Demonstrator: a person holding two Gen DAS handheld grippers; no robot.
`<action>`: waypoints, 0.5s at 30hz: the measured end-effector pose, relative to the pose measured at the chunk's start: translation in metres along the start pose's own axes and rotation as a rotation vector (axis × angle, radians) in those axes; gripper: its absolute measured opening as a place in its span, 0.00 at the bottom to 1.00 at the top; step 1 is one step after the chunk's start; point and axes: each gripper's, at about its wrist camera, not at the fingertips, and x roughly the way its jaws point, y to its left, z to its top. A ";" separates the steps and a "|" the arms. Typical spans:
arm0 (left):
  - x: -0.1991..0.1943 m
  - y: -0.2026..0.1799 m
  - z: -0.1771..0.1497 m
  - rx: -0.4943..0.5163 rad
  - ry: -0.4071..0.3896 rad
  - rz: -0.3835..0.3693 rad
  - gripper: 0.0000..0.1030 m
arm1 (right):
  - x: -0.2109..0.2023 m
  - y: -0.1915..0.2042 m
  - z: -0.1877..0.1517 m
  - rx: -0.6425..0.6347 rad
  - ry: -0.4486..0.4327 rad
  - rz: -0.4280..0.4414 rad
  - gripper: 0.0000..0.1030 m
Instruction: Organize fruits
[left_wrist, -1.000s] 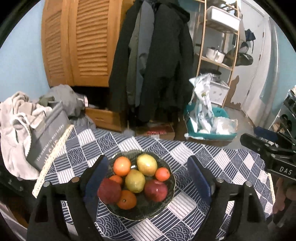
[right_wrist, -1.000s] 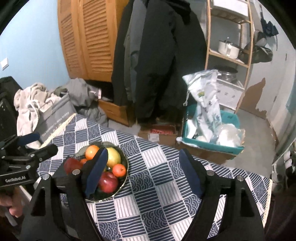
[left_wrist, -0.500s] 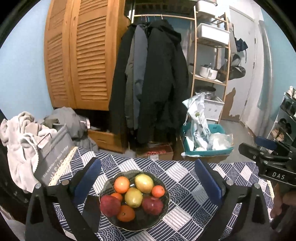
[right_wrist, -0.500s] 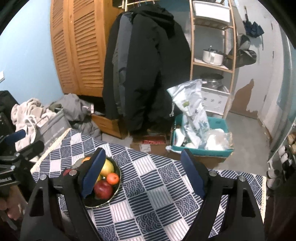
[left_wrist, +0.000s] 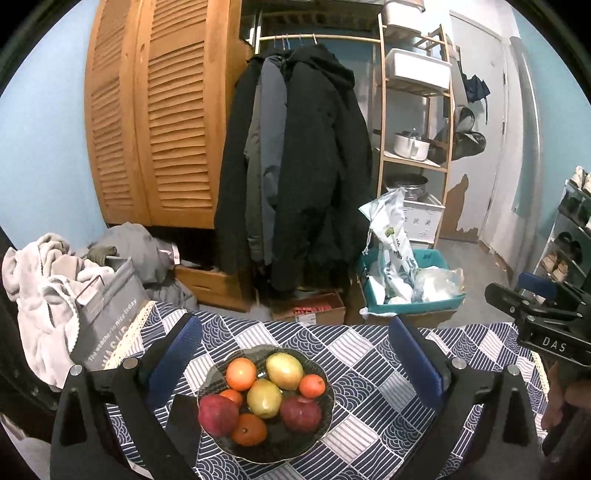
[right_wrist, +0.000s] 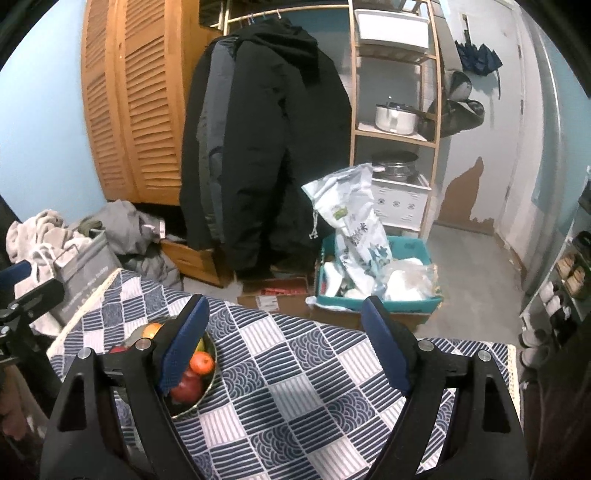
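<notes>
A dark glass bowl (left_wrist: 325, 417) sits on the blue-and-white checked tablecloth (left_wrist: 373, 413). It holds two yellow-green fruits (left_wrist: 284, 370), two red apples (left_wrist: 218, 414) and several oranges (left_wrist: 241, 373). My left gripper (left_wrist: 293, 363) is open and empty, raised above the bowl, its blue pads to either side of it. My right gripper (right_wrist: 284, 350) is open and empty above the bare cloth to the right of the bowl (right_wrist: 207, 391). In the right wrist view my left finger hides part of the fruit; a red apple (right_wrist: 186, 387) and an orange (right_wrist: 202, 362) show.
The right gripper's body (left_wrist: 543, 325) shows at the right edge of the left wrist view. A grey basket with laundry (left_wrist: 107, 317) stands off the table's left edge. Behind are hanging coats (left_wrist: 295, 166), a wooden wardrobe (left_wrist: 147, 122), a shelf (left_wrist: 413, 110) and a teal bin (left_wrist: 410, 284).
Both grippers have risen and pulled back from the bowl, which looks smaller and lower in both views. Both stay open and empty. The fruit has not moved.
</notes>
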 end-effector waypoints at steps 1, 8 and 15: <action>0.000 0.000 0.000 0.001 0.000 -0.001 0.99 | 0.000 -0.001 0.000 0.002 0.000 -0.002 0.81; 0.000 -0.003 0.000 0.016 -0.001 0.002 0.99 | 0.001 -0.005 0.000 0.001 0.004 -0.013 0.81; 0.001 -0.005 0.000 0.019 -0.001 0.003 0.99 | 0.002 -0.004 0.000 0.000 -0.001 -0.017 0.81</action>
